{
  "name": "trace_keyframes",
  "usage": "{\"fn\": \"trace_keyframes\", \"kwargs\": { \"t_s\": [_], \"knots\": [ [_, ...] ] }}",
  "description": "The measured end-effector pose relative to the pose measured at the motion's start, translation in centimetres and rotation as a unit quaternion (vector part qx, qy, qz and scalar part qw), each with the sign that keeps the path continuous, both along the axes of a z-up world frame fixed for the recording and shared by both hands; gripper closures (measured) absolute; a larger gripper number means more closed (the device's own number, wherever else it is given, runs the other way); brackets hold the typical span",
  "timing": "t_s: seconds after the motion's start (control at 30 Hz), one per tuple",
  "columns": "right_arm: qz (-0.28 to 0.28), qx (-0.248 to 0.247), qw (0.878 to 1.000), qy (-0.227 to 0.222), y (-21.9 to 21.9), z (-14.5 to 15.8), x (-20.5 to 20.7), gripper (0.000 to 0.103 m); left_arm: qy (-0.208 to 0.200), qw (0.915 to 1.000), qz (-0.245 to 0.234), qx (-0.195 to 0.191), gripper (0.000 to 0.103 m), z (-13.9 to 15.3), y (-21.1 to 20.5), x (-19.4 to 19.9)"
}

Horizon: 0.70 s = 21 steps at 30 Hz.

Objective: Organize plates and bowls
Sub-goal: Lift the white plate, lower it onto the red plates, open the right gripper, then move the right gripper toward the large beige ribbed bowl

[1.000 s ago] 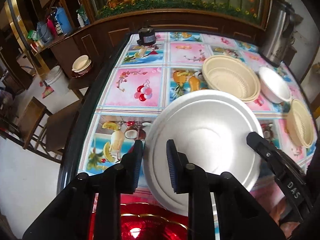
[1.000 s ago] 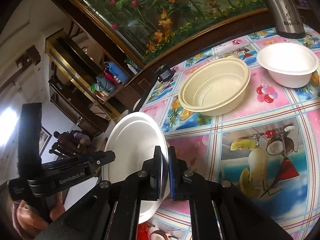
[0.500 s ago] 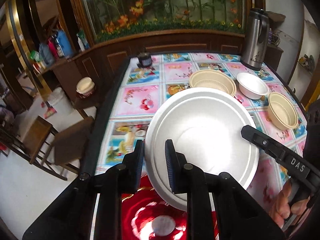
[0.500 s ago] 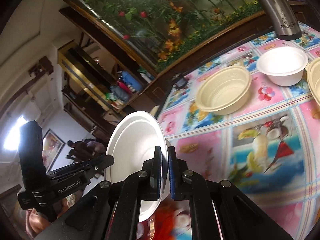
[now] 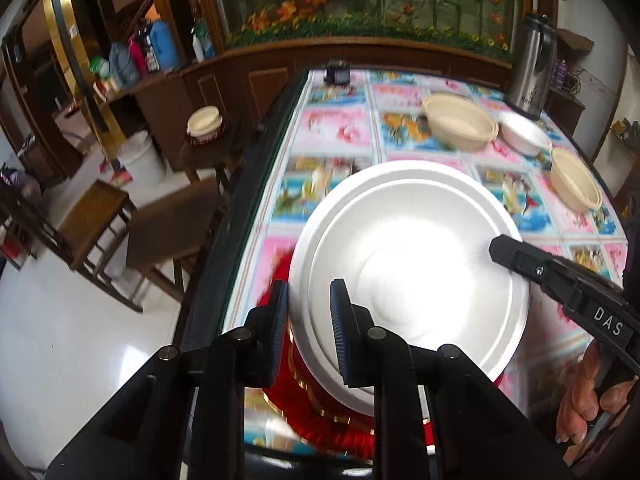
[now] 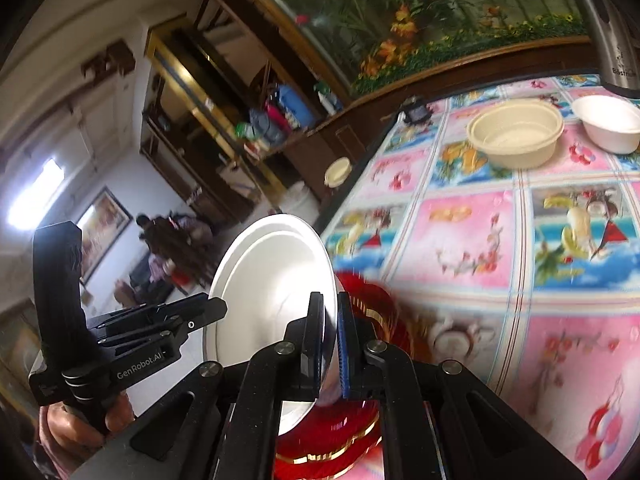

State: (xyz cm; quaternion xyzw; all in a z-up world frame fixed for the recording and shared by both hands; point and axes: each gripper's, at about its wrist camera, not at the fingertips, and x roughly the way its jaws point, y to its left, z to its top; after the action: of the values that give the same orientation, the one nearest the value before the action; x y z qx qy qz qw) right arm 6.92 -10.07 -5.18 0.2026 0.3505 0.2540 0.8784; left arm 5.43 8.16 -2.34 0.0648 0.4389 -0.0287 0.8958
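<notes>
Both matte black plastic two-finger grippers, left [image 5: 306,320] and right [image 6: 329,344], carry ribbed blue pads, round silver pivot screws and white lettering: "DAS" and "GenRobot.AI".

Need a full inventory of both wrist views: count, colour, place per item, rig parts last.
white plates: looks like two stacked, white, held above the table's near end, over the red plates
red plates: count unclear, red with gold trim, on the table's near end under the white ones
beige bowls: two, one far centre, one at the right edge
white bowl: one, between the beige bowls
thermos: one, steel, far right corner
table: one, floral pink-blue cloth
black object: one, small, far table edge
chairs: two, brown wood, left of the table
left gripper: black, clamped on the plates' left rim
right gripper: black, clamped on the right rim
hands: two, on the handles
</notes>
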Motion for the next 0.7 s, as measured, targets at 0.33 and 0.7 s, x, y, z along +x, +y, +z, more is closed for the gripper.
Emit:
{"fn": "trace_keyframes", "kwargs": {
  "t_s": [0.33, 0.7],
  "knots": [
    [-0.004, -0.082, 0.997, -0.014, 1.8, -1.8, -1.5, 0.094, 0.023, 0.9996, 0.01, -0.013, 0.084, -2.8, 0.4, -1.0],
    [-0.048, -0.105, 0.988, -0.101, -0.9, 0.5, -3.4, 0.029, -0.044, 0.9988, 0.021, 0.009, 0.037, -0.8, 0.6, -2.2]
  ]
}}
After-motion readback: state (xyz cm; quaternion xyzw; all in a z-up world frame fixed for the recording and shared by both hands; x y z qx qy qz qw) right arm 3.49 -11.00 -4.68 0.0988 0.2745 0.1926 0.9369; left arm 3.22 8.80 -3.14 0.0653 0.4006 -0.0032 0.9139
